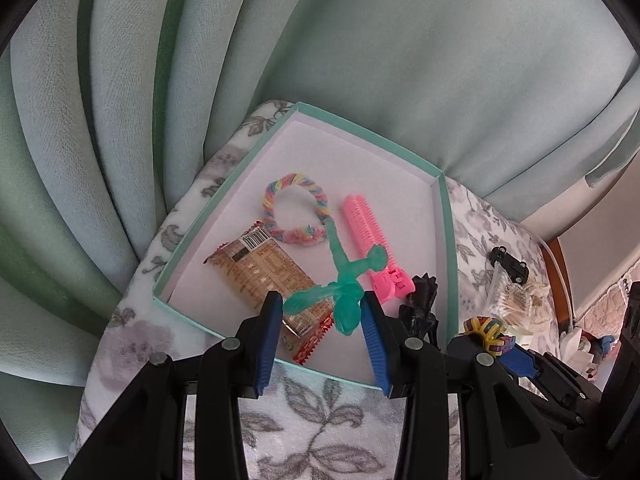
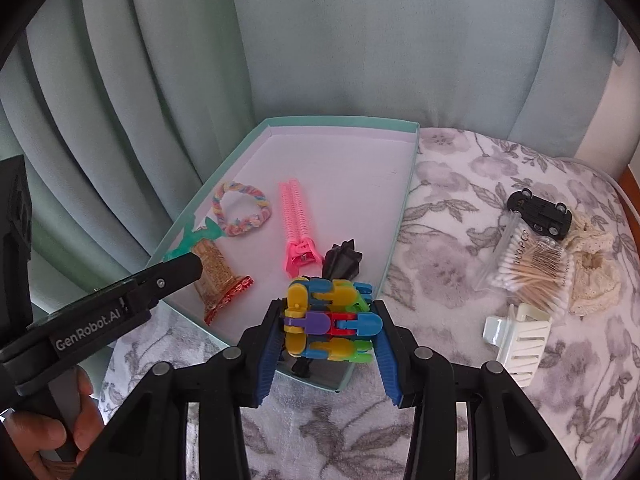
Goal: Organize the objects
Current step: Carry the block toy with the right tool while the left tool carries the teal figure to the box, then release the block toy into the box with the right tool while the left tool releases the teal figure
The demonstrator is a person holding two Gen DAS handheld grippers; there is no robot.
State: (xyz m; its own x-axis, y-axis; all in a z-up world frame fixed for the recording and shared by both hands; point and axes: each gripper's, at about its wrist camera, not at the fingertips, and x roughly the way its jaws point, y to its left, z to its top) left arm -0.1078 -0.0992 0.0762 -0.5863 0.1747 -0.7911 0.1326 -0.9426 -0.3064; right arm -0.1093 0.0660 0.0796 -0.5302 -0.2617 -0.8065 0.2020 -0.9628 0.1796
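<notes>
Right gripper (image 2: pixel 326 326) clamped on the block toy (image 2: pixel 330 326) — held above the box (image 2: pixel 404 196) at 6 o'clock, apparently for release. Left gripper (image 1: pixel 320 320) — jaws apart over the green figure (image 1: pixel 344 280).

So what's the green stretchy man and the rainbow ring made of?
The green figure looks like soft, jelly-like rubber: it is see-through, glossy, and its limbs bend loosely. The rainbow ring looks like fuzzy twisted yarn or chenille, matte with pastel strands wound together. Both are guesses from looks alone.
</notes>
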